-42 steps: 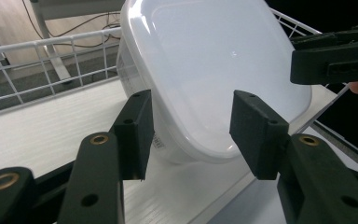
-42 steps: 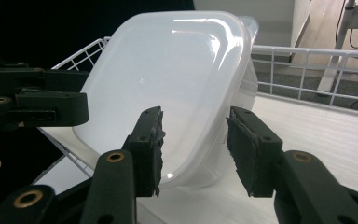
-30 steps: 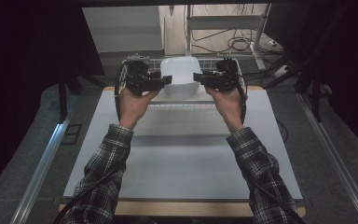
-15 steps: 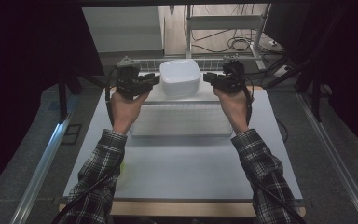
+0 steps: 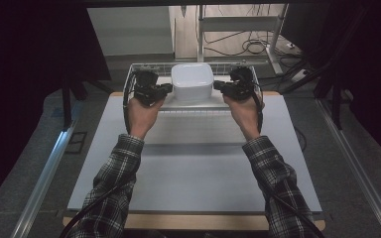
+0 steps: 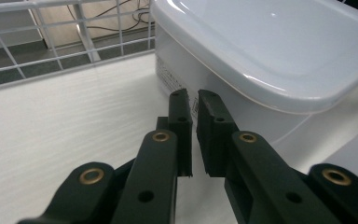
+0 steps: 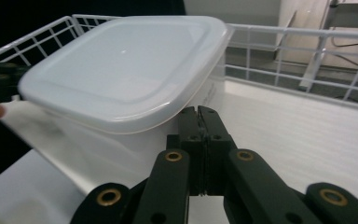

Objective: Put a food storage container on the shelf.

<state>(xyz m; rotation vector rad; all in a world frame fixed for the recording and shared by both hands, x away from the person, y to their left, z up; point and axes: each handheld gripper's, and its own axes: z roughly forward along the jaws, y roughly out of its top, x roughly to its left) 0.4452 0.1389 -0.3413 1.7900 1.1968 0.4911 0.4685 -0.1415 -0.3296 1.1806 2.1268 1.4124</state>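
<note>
White plastic everywhere here: a lidded white container (image 5: 192,82) sits at the far edge of the table (image 5: 193,188), inside a white wire basket (image 5: 151,67), about the middle of it. The left gripper (image 5: 164,89) is just off the container's left side and the right gripper (image 5: 220,85) just off its right, both pointing inward at it.

Both sets of jaws have just been closing, and nothing is between them. The right ones are pressed flat together, the left ones have only a thin slit left. So they look set to squeeze or nudge the box from both sides rather than pinch it.

What could go sideways, I think: the walls look smooth and taper toward the bottom, so shut tips pushing in from each side could slip up under the lid's lip, or the box could skate toward the far wire if one hand pushes harder. A lift on friction alone would likely tip it.

The high view gives you the symmetry, both hands flanking the box. The left gripper view shows a printed label (image 6: 170,81) on the wall and that small gap at the tips; the right gripper view shows the lid's overhang (image 7: 135,123) sitting above the shut tips.
</note>
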